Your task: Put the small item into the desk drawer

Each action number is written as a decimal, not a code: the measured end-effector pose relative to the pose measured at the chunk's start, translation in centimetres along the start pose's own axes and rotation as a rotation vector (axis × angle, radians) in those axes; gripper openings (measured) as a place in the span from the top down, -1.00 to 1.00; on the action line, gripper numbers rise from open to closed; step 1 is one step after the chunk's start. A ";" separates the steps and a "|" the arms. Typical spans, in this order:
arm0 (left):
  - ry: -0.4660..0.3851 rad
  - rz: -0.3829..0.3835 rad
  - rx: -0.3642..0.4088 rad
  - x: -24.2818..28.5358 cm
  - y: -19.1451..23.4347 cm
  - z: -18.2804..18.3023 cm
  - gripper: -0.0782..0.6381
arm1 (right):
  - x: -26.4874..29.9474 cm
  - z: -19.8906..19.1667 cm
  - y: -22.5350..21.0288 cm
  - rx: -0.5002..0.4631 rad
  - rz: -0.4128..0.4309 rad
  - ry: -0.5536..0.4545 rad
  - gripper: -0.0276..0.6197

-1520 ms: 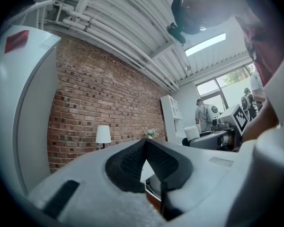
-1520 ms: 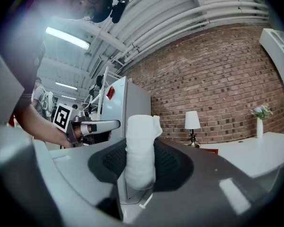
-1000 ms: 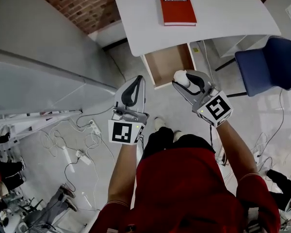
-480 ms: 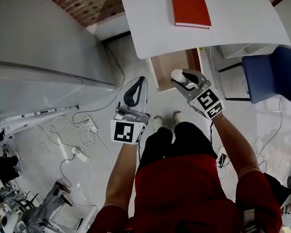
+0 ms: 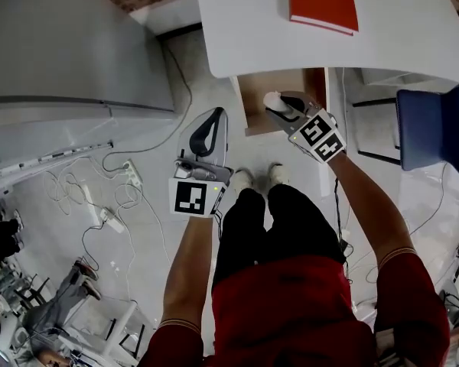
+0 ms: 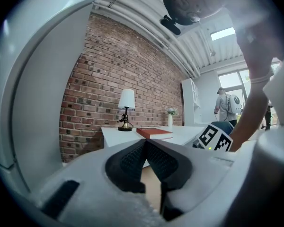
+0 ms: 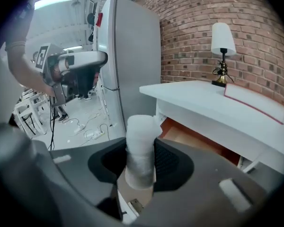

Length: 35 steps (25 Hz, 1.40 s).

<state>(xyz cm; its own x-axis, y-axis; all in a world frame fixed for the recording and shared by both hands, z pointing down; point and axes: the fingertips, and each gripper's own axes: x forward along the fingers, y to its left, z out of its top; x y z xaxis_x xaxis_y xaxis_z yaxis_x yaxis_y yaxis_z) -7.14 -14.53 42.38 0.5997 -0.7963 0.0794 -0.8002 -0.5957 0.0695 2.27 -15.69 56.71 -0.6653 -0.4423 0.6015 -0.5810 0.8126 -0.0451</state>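
Overhead, a small white cylindrical item (image 5: 273, 99), soft and fibrous-looking, is being held over the open wooden drawer (image 5: 300, 82) of the smooth white desk (image 5: 245, 21) by the right gripper (image 5: 279, 107), while the left gripper (image 5: 214, 117) is being held over the pale floor. Along the left gripper's jaws, the ribbed dark pads are being pressed together with nothing between them. Along the right gripper's jaws, the item is being clamped upright between textured pads, which are being held apart by its width, with the drawer's brown interior just behind.
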 end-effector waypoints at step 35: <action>0.110 -0.059 0.046 3.7 2.4 -12.5 0.79 | 16.5 -14.1 -2.2 -0.111 0.163 0.368 0.43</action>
<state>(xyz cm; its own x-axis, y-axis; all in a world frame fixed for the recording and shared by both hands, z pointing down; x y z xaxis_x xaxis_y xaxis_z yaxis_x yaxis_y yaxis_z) -6.73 -17.60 55.22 0.6408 -0.7450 0.1852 -0.7617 -0.6472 0.0320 -0.76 -19.44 77.97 -0.5212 -0.1557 0.8391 -0.4147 0.9055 -0.0896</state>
